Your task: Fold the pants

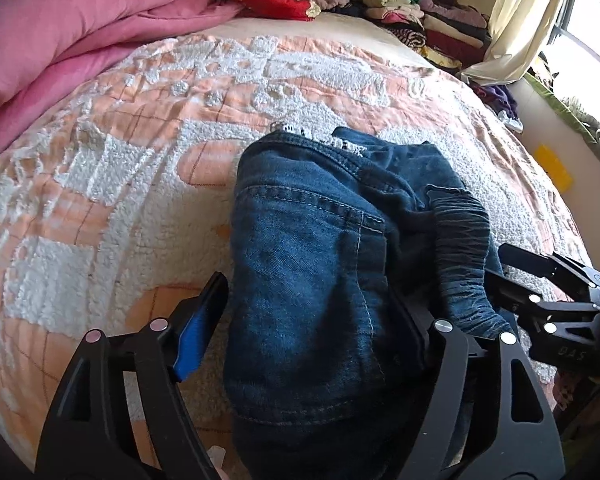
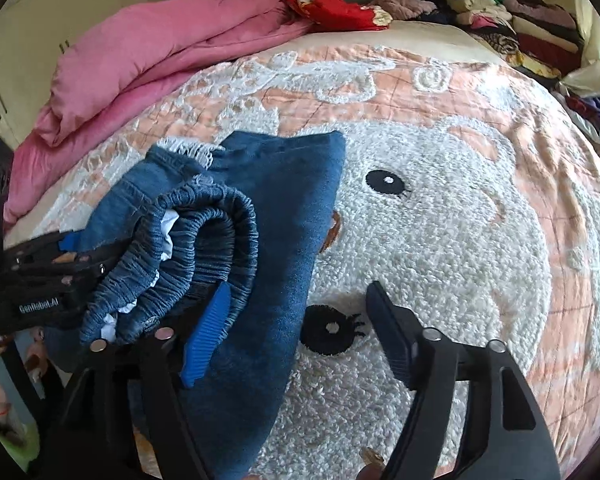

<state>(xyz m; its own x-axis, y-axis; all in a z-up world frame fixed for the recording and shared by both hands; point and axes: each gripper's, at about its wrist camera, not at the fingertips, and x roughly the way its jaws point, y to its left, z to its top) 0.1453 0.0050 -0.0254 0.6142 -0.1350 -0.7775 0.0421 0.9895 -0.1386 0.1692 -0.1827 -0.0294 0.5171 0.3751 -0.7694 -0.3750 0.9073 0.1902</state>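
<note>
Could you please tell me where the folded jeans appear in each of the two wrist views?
Left wrist: jeans lie centre to bottom, between the open left gripper's fingers.
Right wrist: jeans lie left of centre.
Shared landmark: the pink duvet, upper left in both.

Bed [image 1: 100,184] under peach-white quilt [image 2: 480,128] — bright window [image 1: 588,40], cream curtain [image 1: 528,12] right.

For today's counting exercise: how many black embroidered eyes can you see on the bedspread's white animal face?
2. One eye lies right of the jeans' far end; the other eye lies nearer, between the right gripper's fingers. More may be hidden beneath the jeans.
</note>
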